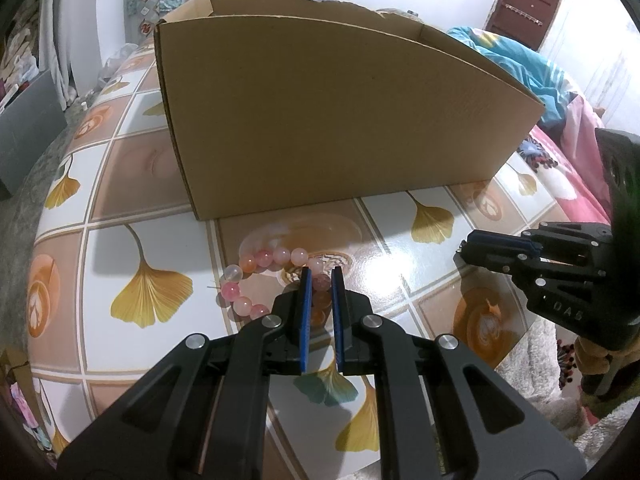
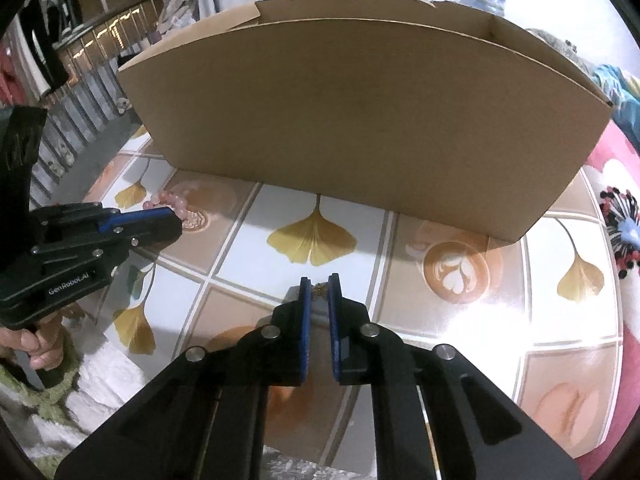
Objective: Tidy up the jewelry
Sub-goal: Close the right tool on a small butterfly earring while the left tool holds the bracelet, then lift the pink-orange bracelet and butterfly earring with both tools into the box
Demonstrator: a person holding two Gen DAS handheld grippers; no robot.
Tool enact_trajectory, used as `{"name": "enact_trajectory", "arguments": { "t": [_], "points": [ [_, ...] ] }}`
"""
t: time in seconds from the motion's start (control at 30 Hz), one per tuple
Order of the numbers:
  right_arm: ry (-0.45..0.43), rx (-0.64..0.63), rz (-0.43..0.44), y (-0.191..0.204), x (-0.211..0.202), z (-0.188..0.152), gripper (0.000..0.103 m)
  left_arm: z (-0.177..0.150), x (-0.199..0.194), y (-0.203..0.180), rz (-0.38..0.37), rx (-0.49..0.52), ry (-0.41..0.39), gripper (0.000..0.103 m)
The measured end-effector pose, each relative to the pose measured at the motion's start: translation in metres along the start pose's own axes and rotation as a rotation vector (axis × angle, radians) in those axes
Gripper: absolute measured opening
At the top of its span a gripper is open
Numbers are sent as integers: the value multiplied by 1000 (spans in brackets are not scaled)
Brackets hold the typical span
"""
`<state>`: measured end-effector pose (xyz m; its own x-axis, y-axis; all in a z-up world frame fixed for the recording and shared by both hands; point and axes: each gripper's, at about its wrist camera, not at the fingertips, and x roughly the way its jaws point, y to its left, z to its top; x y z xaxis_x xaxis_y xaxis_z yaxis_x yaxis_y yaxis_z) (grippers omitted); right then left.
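Left gripper (image 1: 321,276) sits low over the table (image 1: 400,280), in front of the cardboard box (image 1: 340,120), jaws pinched on one bead of the pink bead bracelet (image 1: 256,276). Rest of the bracelet lies curled on the tabletop just short of the box's front wall, toward its left end. Right gripper (image 2: 320,282) is also in front of the box, nearer the middle of the wall, jaws nearly together around a tiny gold ornament (image 2: 319,290) at the tips; too small to tell what it is, or whether it's lifted off the table. Box stands upright, top open, nothing of its inside visible. A hand (image 2: 34,346) grips the left gripper's handle, well back from the box.
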<state>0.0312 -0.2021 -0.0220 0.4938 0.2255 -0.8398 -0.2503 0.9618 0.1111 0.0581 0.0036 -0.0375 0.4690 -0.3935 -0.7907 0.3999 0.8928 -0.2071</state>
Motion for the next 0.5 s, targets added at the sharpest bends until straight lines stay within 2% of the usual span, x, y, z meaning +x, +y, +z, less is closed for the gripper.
{"name": "enact_trajectory", "arguments": {
  "t": [0.3,0.5],
  "points": [
    [-62,59,18,-17,-28,3,9,-1,-4,2,-7,-4,-19,8],
    [-125,77,40,-22,-53,11,9,4,-33,10,-36,-27,-89,8]
  ]
}}
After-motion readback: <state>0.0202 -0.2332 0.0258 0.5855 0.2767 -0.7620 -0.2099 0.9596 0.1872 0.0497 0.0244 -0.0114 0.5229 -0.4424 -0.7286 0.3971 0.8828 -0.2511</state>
